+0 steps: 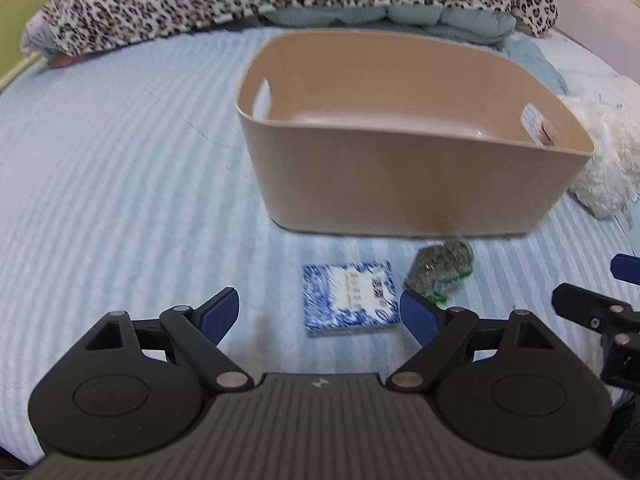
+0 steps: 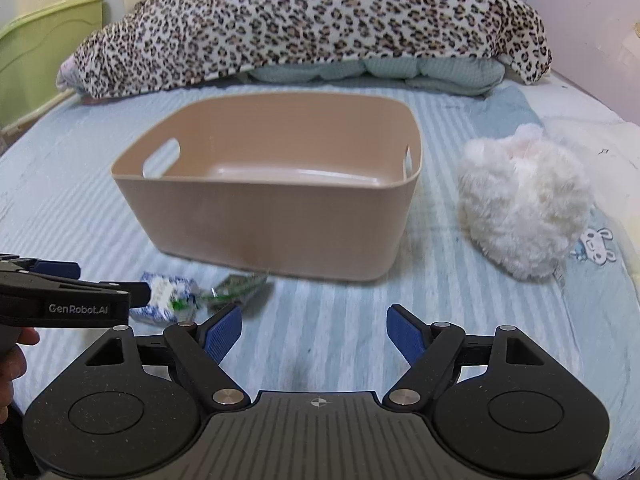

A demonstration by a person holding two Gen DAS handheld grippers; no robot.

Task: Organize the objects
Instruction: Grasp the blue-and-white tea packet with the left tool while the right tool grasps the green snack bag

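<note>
A bed (image 2: 360, 312) with a pale blue striped sheet fills my view, a leopard-print blanket (image 2: 312, 20) heaped at its far end. On it stands a tan plastic bin (image 2: 272, 216) with handle cutouts; I see nothing inside. Just in front of the bin lie a blue-and-white box (image 1: 350, 298) and a green packet (image 1: 440, 268), side by side. A white plush toy (image 2: 524, 204) sits right of the bin. My left tongs (image 1: 320, 316) hover spread wide near the box, gripping nothing; my right tongs (image 2: 314, 334) hang equally wide and empty.
</note>
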